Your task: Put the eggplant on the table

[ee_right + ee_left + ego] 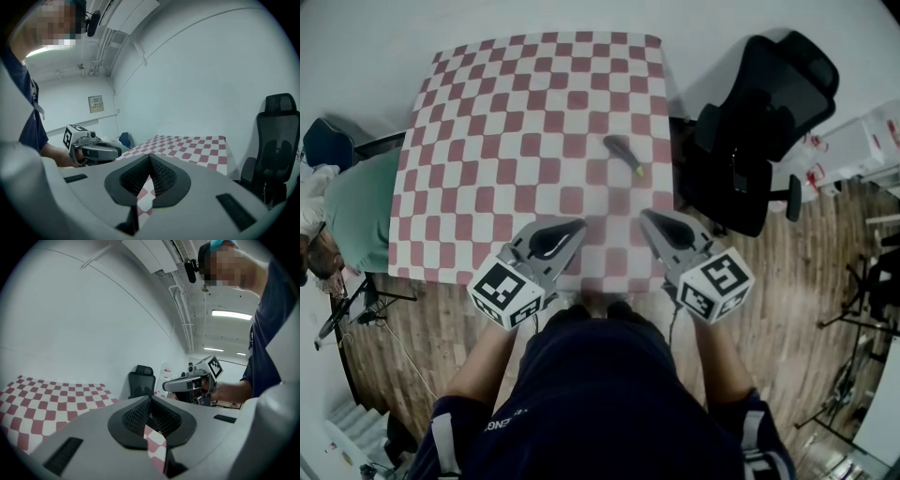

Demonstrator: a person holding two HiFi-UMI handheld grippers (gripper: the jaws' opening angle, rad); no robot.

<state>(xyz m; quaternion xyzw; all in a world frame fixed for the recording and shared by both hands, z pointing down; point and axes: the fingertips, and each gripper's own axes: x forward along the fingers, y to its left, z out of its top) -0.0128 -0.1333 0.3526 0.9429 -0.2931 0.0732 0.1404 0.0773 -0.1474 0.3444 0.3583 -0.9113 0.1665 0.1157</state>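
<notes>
White walls [70,324], wood-plank floor [787,309], a black office chair [759,122], strip lights [232,314] on the ceiling [225,294].

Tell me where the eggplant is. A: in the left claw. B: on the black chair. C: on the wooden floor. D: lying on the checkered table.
D: the eggplant lies on the checkered table, beyond the left claw and right claw, both shut and empty.

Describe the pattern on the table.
The table has red and white checks; the head view shows it best.
</notes>
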